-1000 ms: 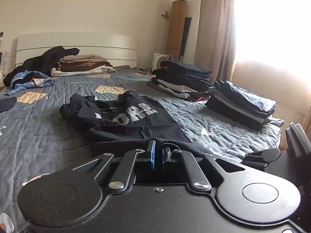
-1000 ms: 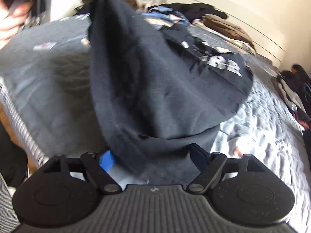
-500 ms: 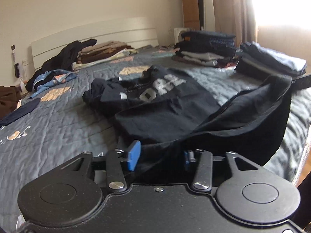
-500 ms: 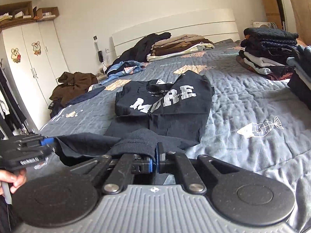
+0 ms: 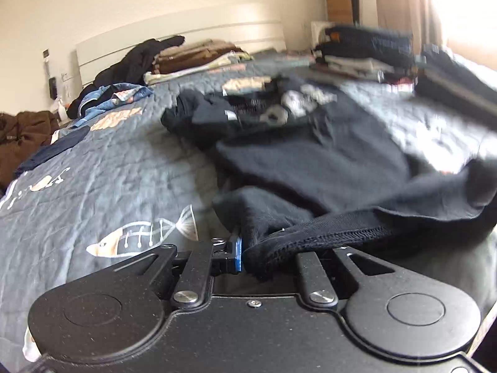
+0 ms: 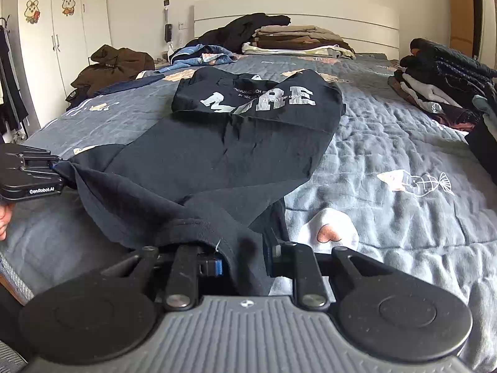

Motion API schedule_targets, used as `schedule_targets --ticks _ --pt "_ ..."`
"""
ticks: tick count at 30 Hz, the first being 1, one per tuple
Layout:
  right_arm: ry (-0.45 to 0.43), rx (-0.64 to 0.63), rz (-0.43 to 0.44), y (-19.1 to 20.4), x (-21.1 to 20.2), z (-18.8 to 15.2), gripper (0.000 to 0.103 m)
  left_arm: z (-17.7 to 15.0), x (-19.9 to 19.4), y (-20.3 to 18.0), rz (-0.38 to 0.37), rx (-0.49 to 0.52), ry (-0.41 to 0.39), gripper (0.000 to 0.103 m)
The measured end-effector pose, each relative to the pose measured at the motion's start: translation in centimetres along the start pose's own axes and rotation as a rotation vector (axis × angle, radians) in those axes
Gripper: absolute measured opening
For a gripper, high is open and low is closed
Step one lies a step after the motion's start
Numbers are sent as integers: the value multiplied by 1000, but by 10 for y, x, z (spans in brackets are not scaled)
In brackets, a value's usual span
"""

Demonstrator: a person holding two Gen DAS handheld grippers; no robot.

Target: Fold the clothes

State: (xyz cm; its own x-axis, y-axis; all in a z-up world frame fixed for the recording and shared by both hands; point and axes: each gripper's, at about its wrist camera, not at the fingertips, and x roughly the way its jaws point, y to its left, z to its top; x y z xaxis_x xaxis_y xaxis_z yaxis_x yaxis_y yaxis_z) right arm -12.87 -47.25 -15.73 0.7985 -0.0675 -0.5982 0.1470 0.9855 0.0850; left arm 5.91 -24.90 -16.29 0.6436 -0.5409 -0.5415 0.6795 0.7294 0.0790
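A black T-shirt (image 6: 217, 155) with white "MORE" lettering lies print-up on the grey-blue quilted bed (image 6: 388, 143). Its lower hem is pulled toward the bed's near edge. My left gripper (image 5: 267, 255) is closing, and its blue pad presses a bunched corner of the hem (image 5: 310, 239). In the right wrist view the same left gripper (image 6: 57, 168) holds that corner stretched at the far left. My right gripper (image 6: 243, 264) is opening, and the other hem corner hangs loosely through the gap between its fingers. The shirt (image 5: 310, 161) is blurred in the left wrist view.
Folded stacks of dark clothes (image 6: 441, 74) sit along the bed's right side. A folded beige-brown pile (image 6: 295, 37) and loose dark and blue garments lie by the headboard. A brown garment (image 6: 115, 65) and a white wardrobe (image 6: 62, 31) are at the left. A person's hand (image 6: 3, 217) shows at the left edge.
The left gripper's jaws went from parted to closed on the hem, and it dipped lower. The right gripper's jaws went from tightly shut to parted, and it shifted sideways along the bed edge.
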Motion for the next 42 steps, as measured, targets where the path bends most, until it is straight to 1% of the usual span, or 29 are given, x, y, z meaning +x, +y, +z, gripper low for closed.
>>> schedule_targets --ticks 1,2,3,7,8,10,11,12,14,16,17,18,19,21,23,24,25,26,27,29,31,32,33,34,35,38,40,41,42 --pt "-4 22 8 -4 0 0 15 8 -8 3 -20 -28 -15 10" --pt "-14 42 16 -6 -2 2 8 16 -15 6 -37 -53 -31 10" --pt "-34 58 24 -8 -6 4 5 24 -24 7 -41 -62 -47 8" --pt "-150 108 68 -11 -38 28 3 74 -71 11 -52 -70 -122 6" --pt "-187 118 75 -13 -50 35 3 87 -83 13 -48 -64 -138 6" --pt "-256 128 73 -18 -72 49 2 116 -106 17 -64 -30 -144 6" --pt "-279 130 70 -21 -79 55 2 125 -114 16 -55 -8 -161 6" --pt "-289 128 70 -24 -82 59 2 130 -116 13 -39 15 -168 6" --pt "-308 125 69 -28 -86 66 2 134 -104 3 -3 66 -137 6" --pt "-297 124 61 -32 -81 71 2 124 -80 0 32 66 -97 8" --pt "-284 123 56 -33 -75 72 2 115 -65 1 30 40 -68 8" --pt "-269 122 50 -35 -70 71 2 105 -51 3 27 9 -42 10" --pt "-253 126 45 -38 -64 68 2 92 -36 7 33 -25 -9 20" --pt "-220 145 43 -42 -54 60 2 67 -15 9 48 -57 66 32" --pt "-193 154 42 -45 -48 52 2 40 -2 5 32 -45 148 34" --pt "-185 159 45 -46 -46 50 2 29 -1 5 24 -58 179 36" --pt "-180 165 48 -47 -45 48 2 19 -1 5 16 -78 211 44" --pt "-179 174 51 -49 -45 46 2 10 -3 6 9 -95 234 49" --pt "-178 182 55 -50 -45 45 2 1 -8 7 8 -103 249 57" --pt "-174 203 60 -53 -43 41 2 -15 -17 9 20 -119 269 58" --pt "-168 223 64 -57 -41 38 2 -26 -21 5 41 -129 272 61" --pt "-165 230 64 -58 -41 37 2 -31 -20 1 42 -118 261 61" --pt "-164 235 65 -59 -40 36 2 -34 -17 -4 56 -115 238 61" --pt "-164 241 68 -59 -39 36 2 -36 -14 -9 70 -132 208 61" --pt "-164 244 71 -60 -39 36 2 -35 -11 -11 61 -163 183 61" --pt "-169 250 81 -61 -39 36 2 -30 -4 -15 -5 -280 89 59" --pt "-169 257 84 -61 -39 35 2 -29 0 -21 -21 -312 40 57" --pt "-166 260 83 -62 -39 34 2 -28 5 -23 -8 -314 41 53" --pt "-164 261 81 -63 -39 34 2 -26 10 -25 1 -318 44 32"
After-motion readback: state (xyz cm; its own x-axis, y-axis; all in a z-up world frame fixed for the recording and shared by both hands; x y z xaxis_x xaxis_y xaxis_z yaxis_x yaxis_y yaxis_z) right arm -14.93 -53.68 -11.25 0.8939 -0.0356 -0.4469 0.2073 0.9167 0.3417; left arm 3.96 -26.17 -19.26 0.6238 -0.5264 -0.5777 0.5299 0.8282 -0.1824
